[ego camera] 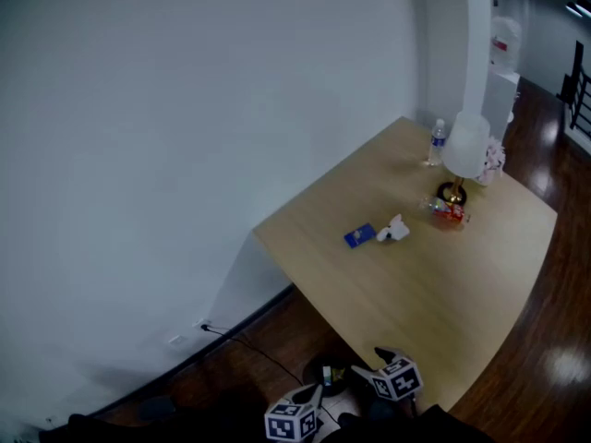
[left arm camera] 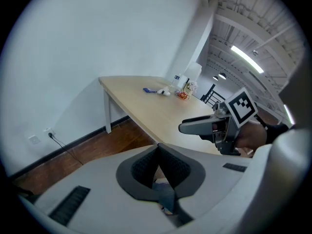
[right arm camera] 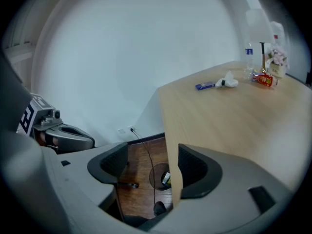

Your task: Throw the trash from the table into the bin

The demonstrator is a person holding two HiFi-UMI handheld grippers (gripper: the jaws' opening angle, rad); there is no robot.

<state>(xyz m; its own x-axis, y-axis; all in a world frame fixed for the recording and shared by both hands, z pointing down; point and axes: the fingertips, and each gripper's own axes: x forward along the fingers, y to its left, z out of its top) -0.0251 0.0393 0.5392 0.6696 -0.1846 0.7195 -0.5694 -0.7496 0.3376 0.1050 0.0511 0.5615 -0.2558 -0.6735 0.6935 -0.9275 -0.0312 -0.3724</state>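
Grey shells, black pads (left arm camera: 141, 169), black-white marker cubes (ego camera: 397, 379): left hand-held gripper (left arm camera: 157, 148), right hand-held gripper (right arm camera: 153, 149).

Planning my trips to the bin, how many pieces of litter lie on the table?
3: a blue wrapper, a crumpled white tissue beside it, a red packet by the lamp. More may hide behind it.

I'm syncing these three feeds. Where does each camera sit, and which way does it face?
Head view: on the person's head, looking steeply down at the table and floor; the left claw and right claw show at the bottom edge.
Left gripper view: on the left claw, jaws together, facing along the table; the right claw and a hand show at right.
Right gripper view: on the right claw, jaws apart, framing the table's edge and the bin; the left claw shows at left.
All three share the blue packet.
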